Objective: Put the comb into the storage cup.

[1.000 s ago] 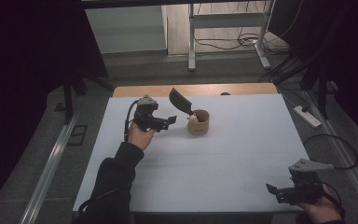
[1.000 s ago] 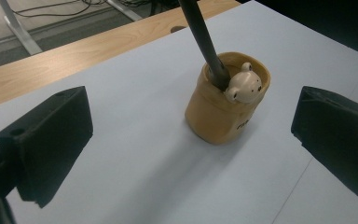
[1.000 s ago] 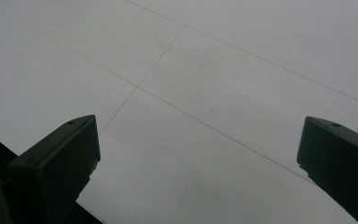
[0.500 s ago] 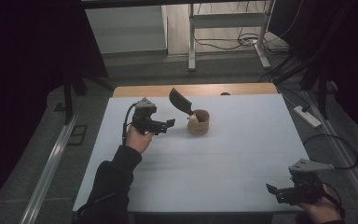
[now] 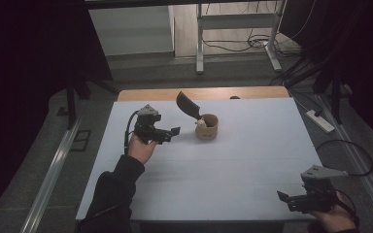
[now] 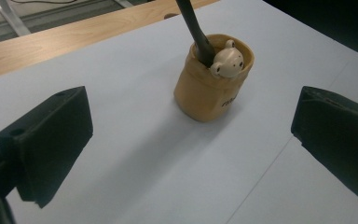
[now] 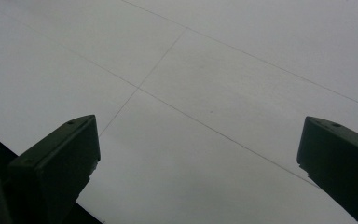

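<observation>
Now, the call as it stood:

Change: the left gripper point(image 5: 174, 132) had slid a little nearer the cup point(image 5: 207, 127) than half a second earlier, while the right gripper point(image 5: 282, 198) had not budged from the near right corner.

Meaning: that read as an approach on the cup, with the reach nearly closed but no contact yet; a judgement, mind.

Left gripper: jaws spread wide and empty, black pads either side of the cup in the left gripper view point(image 6: 193, 140), the cup standing ahead of them and apart.

Right gripper: jaws parted too, holding nothing, pointed down at the bare white table point(image 7: 223, 70).

Cup, place: it stood upright on the white table point(image 5: 233, 165), toward the far edge, just right of the left gripper's tips.

Cup, look: tan and soft-sided point(image 6: 213, 84), rim a bit slumped, small dark lettering low on one side, too small to read.

Bear head: a pale little bear face point(image 6: 227, 63) sat at the rim.

Spatula: a dark spatula point(image 5: 188, 105) leaned out of the cup toward the left, blade up.
</observation>
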A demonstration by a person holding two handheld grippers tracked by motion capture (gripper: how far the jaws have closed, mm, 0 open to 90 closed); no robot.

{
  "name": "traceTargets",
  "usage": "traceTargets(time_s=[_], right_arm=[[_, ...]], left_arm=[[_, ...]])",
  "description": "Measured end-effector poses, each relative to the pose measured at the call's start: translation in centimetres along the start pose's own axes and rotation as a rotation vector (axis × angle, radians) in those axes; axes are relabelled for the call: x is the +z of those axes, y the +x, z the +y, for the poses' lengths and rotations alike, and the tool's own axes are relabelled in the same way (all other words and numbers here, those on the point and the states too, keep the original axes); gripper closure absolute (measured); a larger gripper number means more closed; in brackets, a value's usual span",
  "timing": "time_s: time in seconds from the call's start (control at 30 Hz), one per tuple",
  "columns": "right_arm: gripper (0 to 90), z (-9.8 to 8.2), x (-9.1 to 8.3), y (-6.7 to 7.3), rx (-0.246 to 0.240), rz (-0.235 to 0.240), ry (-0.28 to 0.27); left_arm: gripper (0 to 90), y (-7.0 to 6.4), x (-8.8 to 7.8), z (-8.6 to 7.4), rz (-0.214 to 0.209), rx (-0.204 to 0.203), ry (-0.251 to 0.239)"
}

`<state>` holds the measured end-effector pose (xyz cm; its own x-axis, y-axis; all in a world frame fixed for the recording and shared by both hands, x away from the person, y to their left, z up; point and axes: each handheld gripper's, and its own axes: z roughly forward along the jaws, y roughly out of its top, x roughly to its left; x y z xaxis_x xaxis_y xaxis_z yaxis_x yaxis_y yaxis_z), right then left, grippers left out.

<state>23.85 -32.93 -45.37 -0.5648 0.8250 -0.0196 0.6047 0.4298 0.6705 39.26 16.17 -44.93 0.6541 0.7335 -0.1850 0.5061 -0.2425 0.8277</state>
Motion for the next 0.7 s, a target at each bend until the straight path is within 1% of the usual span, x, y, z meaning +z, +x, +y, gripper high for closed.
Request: traceTargets(time_s=[0.2, 0.43, 0.7], right_arm=[[0.0, 0.0, 0.0, 0.0, 0.0, 0.0, -0.002], [0.0, 0.0, 0.0, 0.0, -0.001, 0.001, -0.003], [0.0, 0.0, 0.0, 0.0, -0.002, 0.001, -0.006]], left_arm=[[0.0, -0.2, -0.5, -0.4, -0.005, -0.002, 0.004], [0.0, -0.5, -0.9, -0.9, -0.002, 0.005, 0.015], [0.0, -0.8, -1.5, -1.5, 0.005, -0.003, 0.023]])
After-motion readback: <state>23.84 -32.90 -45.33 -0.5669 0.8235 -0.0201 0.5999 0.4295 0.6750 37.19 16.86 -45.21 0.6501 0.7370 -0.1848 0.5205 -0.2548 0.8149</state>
